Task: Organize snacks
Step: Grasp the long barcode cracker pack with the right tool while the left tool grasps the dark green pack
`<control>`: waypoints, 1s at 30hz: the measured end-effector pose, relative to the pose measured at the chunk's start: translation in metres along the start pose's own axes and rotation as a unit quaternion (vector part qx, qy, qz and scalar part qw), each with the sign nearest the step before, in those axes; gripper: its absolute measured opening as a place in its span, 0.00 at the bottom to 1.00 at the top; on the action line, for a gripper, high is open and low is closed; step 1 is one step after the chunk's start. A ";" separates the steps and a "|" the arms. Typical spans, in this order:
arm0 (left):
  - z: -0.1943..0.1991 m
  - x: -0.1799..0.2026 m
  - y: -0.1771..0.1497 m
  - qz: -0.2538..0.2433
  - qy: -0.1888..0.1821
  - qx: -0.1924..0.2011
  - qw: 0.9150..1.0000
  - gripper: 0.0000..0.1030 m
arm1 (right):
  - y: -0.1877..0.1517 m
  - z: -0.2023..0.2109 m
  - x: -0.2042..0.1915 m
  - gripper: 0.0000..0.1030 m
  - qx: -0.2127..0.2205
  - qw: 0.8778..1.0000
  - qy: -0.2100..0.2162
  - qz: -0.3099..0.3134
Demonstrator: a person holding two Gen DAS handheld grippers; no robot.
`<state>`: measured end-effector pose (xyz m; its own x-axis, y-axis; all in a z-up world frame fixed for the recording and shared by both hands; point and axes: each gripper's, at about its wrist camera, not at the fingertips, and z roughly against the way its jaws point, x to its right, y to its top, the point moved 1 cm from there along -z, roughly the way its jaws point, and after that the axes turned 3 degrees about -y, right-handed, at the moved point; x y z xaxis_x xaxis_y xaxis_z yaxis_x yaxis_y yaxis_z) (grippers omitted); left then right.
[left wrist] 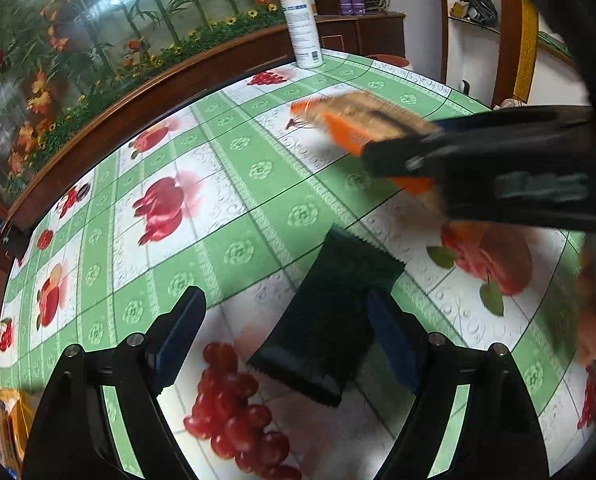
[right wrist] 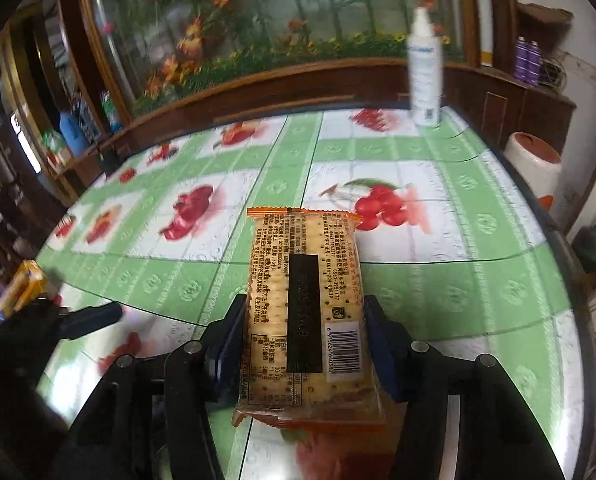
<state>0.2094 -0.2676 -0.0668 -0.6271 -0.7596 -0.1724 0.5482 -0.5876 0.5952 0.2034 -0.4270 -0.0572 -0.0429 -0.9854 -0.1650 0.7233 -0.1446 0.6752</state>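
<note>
Left gripper (left wrist: pixel 286 336) first, from its own wrist camera: jaws spread wide, nothing clamped. A dark green snack packet (left wrist: pixel 329 320) lies flat on the tablecloth (left wrist: pixel 234 184) between the two fingers, close against the blue pad of the right-hand finger (left wrist: pixel 393 344), well clear of the other one. Up at the right of this view the right gripper (left wrist: pixel 393 156) comes in blurred, with the orange cracker packet (left wrist: pixel 357 120) pinched in its jaws and sticking out past the tips, above the cloth. A white spray bottle (left wrist: pixel 301 24) stands upright at the far edge of the table. Down at the lower left edge, a yellow packet (left wrist: pixel 8 428) peeks in.

Over to the right wrist camera: the right gripper (right wrist: pixel 303 328) is closed down on the cracker packet (right wrist: pixel 303 300), blue pads pressing both long sides, printed back and barcode facing up, orange sealed edge pointing away. The fruit-patterned tablecloth (right wrist: pixel 457 240) runs beneath. Off to the left, the left gripper (right wrist: pixel 86 320) shows dark and blurred, its jaws not readable from here, with the yellow packet (right wrist: pixel 18 292) beside it. The spray bottle (right wrist: pixel 423 68) stands at the far side.
</note>
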 end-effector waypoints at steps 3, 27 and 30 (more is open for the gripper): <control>-0.005 0.005 0.004 -0.005 -0.012 -0.006 1.000 0.81 | -0.002 0.025 0.009 0.56 0.021 0.999 0.008 -0.022; -0.006 -0.001 -0.005 0.071 -0.081 0.001 0.994 0.42 | -0.022 0.088 0.036 0.56 0.097 0.991 0.032 -0.081; 0.000 -0.005 -0.014 0.088 -0.077 0.008 0.993 0.42 | -0.023 0.088 0.034 0.56 0.100 0.991 0.037 -0.077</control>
<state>0.2048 -0.2560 -0.0746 -0.6006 -0.7975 0.0567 0.6488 -0.4447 0.6175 0.1245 -0.4650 -0.0147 -0.0852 -0.9419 -0.3248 0.5615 -0.3147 0.7653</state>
